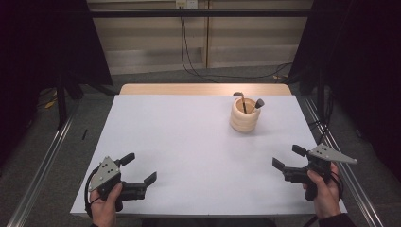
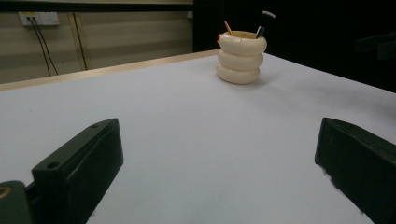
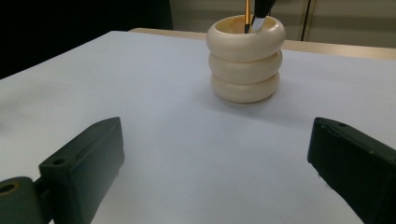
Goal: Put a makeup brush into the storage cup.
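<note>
A cream holder (image 1: 245, 117) shaped like three stacked rings stands on the white table (image 1: 189, 142), toward its far right. Two makeup brushes (image 1: 257, 104) stick out of its top. The holder (image 2: 241, 57) sits far ahead in the left gripper view, and the same holder (image 3: 245, 58) is closer in the right gripper view. My left gripper (image 1: 138, 168) rests open at the near left corner, nothing between its jaws. At the near right, my right gripper (image 1: 288, 157) is open and empty too, well short of the holder.
A wooden strip (image 1: 203, 89) runs along the table's far edge. Metal rails (image 1: 42, 165) flank the table on both sides. Cables (image 1: 189, 56) hang down the back wall to the floor.
</note>
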Demonstrator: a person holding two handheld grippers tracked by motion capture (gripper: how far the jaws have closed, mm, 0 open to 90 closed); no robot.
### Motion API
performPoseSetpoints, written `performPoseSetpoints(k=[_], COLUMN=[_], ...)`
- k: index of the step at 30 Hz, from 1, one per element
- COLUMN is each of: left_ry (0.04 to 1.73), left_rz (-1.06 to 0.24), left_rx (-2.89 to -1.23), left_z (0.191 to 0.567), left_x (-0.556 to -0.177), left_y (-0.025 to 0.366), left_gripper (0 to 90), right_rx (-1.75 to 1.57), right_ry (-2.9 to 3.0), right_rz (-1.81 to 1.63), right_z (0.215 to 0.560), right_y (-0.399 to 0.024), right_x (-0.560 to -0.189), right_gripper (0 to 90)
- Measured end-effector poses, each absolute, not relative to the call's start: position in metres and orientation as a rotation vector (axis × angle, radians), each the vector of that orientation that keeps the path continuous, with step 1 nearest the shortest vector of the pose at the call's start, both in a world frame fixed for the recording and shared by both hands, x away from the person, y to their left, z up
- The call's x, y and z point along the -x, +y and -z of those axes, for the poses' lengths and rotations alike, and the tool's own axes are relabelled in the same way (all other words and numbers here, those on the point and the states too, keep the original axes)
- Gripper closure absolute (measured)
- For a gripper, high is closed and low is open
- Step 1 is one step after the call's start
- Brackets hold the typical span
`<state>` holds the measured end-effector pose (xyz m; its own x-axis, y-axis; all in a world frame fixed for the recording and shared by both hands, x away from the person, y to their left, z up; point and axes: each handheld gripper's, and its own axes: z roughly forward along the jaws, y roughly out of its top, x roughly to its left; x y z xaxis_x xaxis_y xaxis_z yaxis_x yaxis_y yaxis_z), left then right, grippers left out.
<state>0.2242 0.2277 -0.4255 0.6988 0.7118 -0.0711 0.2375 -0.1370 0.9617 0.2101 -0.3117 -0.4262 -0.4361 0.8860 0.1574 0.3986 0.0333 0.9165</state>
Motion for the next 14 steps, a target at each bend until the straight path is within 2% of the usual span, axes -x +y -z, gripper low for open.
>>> performPoseSetpoints(k=[6,14], left_ry=[0.756,0.775], left_rz=[-0.498,-0.500], left_rx=[-1.706,-1.691], left_z=[0.426,0.427], left_x=[-0.222,-0.224], left_y=[0.226,0.227], left_gripper=[0.9,1.0], right_rx=[-1.296,-1.304], right_ry=[1.829,1.824], right_rz=[-1.392,-1.419], right_z=[0.431,0.435], right_y=[-0.315,-0.315], right_x=[-0.196,-0.197], right_gripper=[2.7,2.5])
